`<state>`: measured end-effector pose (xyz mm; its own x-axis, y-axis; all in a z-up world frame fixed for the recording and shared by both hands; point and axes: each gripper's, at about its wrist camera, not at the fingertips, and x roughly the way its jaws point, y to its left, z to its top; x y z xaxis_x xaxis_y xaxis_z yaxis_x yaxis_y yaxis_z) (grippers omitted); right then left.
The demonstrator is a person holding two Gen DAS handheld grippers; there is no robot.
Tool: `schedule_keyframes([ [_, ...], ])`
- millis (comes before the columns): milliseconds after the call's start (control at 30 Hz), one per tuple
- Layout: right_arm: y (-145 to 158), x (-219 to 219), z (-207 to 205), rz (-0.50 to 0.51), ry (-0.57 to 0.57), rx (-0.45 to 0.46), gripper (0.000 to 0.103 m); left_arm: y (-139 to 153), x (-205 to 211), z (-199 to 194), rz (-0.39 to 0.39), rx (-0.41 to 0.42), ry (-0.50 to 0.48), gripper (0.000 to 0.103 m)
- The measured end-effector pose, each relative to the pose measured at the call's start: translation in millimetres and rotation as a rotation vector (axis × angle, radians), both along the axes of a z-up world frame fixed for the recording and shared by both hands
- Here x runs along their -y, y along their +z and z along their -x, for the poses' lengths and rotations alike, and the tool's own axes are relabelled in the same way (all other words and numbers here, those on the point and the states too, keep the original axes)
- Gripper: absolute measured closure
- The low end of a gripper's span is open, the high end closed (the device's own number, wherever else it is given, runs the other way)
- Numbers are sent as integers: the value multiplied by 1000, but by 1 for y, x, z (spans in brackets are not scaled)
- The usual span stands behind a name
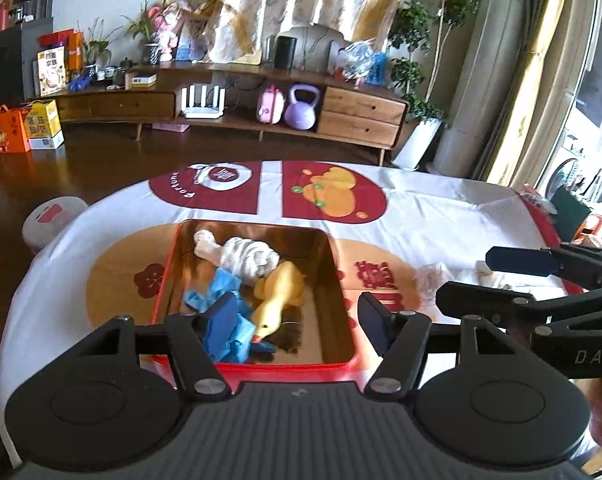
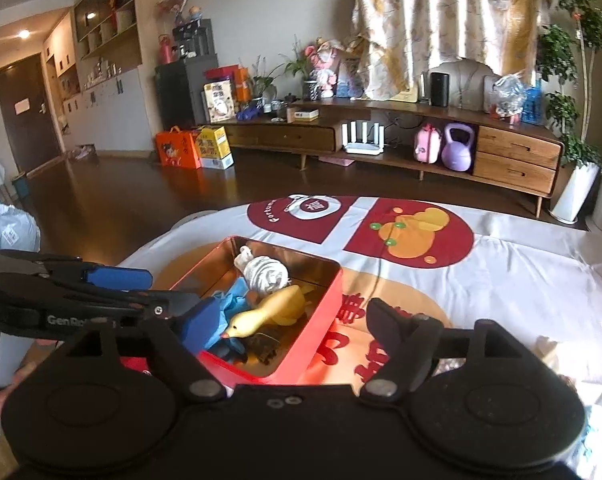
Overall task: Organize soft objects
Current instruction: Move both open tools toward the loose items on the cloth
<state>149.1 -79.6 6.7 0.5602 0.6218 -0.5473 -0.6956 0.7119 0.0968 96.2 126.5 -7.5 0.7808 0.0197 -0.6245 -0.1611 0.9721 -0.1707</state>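
The left gripper (image 1: 297, 316) hangs just above the near end of a red tin box (image 1: 261, 368), jaws parted and empty. The right gripper (image 2: 289, 324) is spread wider, also holding nothing, with one blue-padded finger over the box and the other over the cloth to its right; its body shows the letters "DAS" in the left wrist view. The left one reads "GenRo" (the rest is cut off) in the right wrist view.

Inside the box lie the soft things: a blue cloth (image 1: 231, 330) at the near left, a yellow duck toy (image 1: 279, 298) with its beak towards the camera, and a grey-and-white striped plush (image 1: 249, 258) at the far end, all touching.

The box sits on a white tablecloth (image 1: 441, 216) with red panels, one bearing the word "Fortune" (image 2: 272, 210) (partly legible), and large red characters just right of the box.

Beyond, a wooden TV cabinet (image 2: 517, 148) holds a white router (image 2: 363, 138) and a purple kettlebell (image 2: 457, 148).
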Motion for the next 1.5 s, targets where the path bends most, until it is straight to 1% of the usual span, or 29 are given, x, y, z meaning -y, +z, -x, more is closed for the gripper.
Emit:
schedule_keyframes([
  [33, 0, 4, 2, -1, -7, 5, 18, 1, 3, 1, 3, 4, -4, 37],
  [100, 2, 14, 8, -8, -15, 21, 11, 3, 12, 5, -4, 17, -7, 37],
  [233, 4, 38, 16, -39, -40, 23, 7, 4, 31, 11, -24, 33, -32, 37],
  [300, 4, 52, 20, -57, -65, 18, 5, 5, 39, 12, -17, 35, -46, 37],
  [367, 3, 65, 23, -70, -85, 18, 3, 5, 46, 12, -2, 38, -56, 27],
  [433, 2, 77, 25, -75, -105, 19, 3, 5, 54, 12, 9, 47, -62, 23],
  [600, -3, 106, 27, -69, -147, 23, 3, 0, 76, 5, 13, 39, -96, 22],
  [633, -4, 112, 27, -66, -156, 23, 3, -1, 80, 3, 12, 38, -98, 18],
  [867, -15, 143, 30, -36, -197, 34, 3, -6, 106, -7, -7, 38, -126, 18],
  [1100, -30, 169, 22, -9, -254, 25, 3, -14, 124, -33, -10, 16, -135, 18],
  [1233, -41, 182, 15, -2, -279, 11, 3, -19, 133, -52, -32, 13, -146, 18],
  [1333, -52, 189, 2, 9, -306, 0, 3, -27, 137, -70, -58, -8, -142, 18],
  [1500, -72, 199, -24, 25, -341, -46, 5, -42, 140, -98, -56, -49, -147, 18],
])
